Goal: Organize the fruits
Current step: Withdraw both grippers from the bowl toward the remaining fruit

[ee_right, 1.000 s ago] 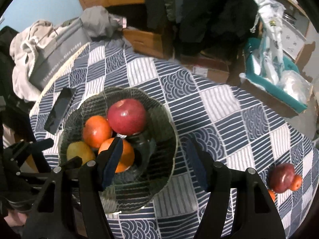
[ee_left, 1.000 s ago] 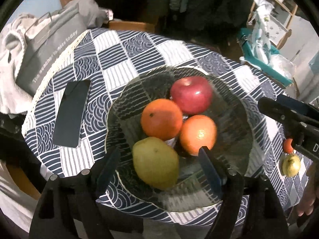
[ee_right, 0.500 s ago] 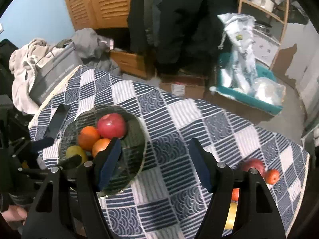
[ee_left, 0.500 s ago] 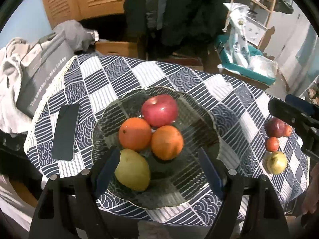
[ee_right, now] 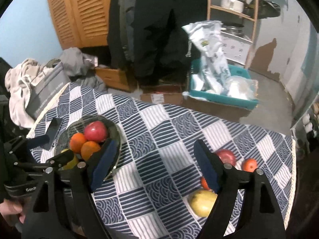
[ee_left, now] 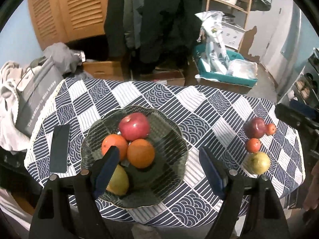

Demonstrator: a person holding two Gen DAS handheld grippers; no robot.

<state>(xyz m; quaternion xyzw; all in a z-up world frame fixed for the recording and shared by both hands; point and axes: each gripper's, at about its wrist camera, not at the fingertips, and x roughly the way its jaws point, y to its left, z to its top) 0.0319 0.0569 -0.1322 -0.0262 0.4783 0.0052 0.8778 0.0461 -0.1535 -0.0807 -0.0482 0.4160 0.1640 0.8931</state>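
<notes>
I see the bench (ee_left: 199,107) under a blue and white checked cloth (ee_left: 139,97) that covers it to the edges. A dark glass bowl (ee_left: 169,145) sits on the cloth towards the left, and a flat black phone (ee_left: 59,148) lies just beside it, nearer the left edge. Towards the right edge four loose fruits lie close together on the cloth: a dark red apple (ee_left: 256,127), a small orange (ee_left: 271,129) touching it, another small orange (ee_left: 253,145) just below, and a yellow-green pear (ee_left: 259,163) nearest me. A grey bag (ee_left: 33,101) leans at the far left edge; I cannot tell whether it rests on the bench.
</notes>
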